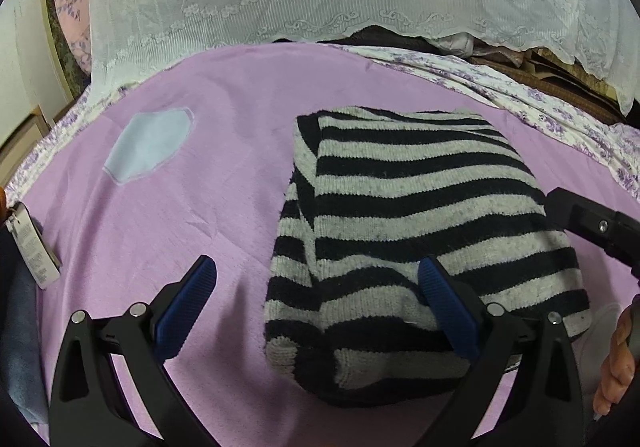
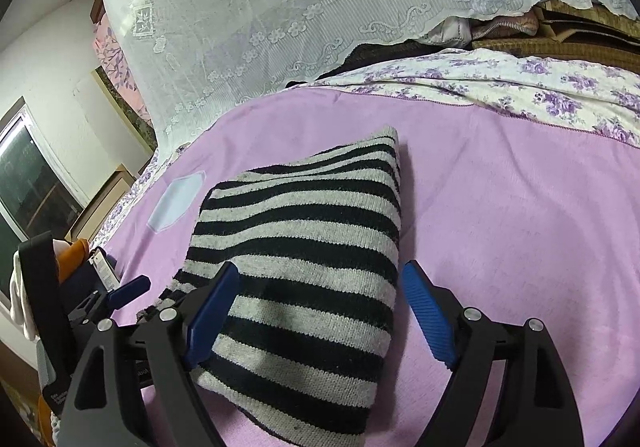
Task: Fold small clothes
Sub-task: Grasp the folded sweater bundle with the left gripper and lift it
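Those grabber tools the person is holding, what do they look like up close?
Each tool, the left gripper and the right gripper, is a black plastic fork with triangular cut-outs and silver rivets. Its two fingers carry ribbed blue pads. No cables show. The person's bare hand is visible at the edge of the left view.

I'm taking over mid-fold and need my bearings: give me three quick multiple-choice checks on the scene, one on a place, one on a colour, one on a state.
1. The pale blue patch lies where from the striped sweater in the left wrist view?
A. left
B. right
C. underneath

2. The sweater's stripes are
A. red and white
B. black and grey
C. blue and yellow

3. The left gripper and right gripper are
A. both shut
B. one shut on the sweater
C. both open

Answers: 1 A, the patch sits apart on the purple sheet. 2 B, as both views show. 3 C, fingers spread, pinching nothing.
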A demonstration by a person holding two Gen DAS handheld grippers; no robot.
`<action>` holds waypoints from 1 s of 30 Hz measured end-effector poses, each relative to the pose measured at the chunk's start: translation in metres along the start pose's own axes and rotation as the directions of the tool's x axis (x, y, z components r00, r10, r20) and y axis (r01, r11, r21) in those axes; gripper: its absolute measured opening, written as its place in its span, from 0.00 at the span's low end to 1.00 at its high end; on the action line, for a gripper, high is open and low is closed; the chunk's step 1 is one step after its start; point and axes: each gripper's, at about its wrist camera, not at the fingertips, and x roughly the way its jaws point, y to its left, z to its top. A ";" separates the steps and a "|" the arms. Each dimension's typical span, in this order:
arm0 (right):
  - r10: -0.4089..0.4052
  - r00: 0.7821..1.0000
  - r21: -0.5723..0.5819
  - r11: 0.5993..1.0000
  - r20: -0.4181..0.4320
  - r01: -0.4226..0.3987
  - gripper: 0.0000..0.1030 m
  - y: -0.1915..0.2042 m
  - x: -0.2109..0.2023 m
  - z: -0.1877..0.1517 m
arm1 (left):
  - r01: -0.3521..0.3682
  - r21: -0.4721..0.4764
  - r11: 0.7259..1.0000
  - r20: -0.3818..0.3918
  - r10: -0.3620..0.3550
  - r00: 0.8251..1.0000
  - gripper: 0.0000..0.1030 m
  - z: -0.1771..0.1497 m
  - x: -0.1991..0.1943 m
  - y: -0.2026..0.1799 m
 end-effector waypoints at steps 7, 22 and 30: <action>0.001 1.000 0.000 1.000 -0.004 -0.001 0.83 0.001 0.001 -0.001 | 0.025 -0.026 0.999 -0.015 -0.026 1.000 0.96 0.001 0.003 0.005; 0.015 0.999 0.046 0.999 -0.043 -0.013 0.84 -0.008 0.012 -0.004 | 0.209 -0.121 0.970 -0.080 -0.219 0.972 0.96 0.001 0.013 0.018; 0.056 0.994 0.115 0.992 -0.095 -0.045 0.85 -0.018 0.032 0.002 | 0.355 -0.314 0.881 -0.151 -0.416 0.897 0.96 0.000 0.048 0.043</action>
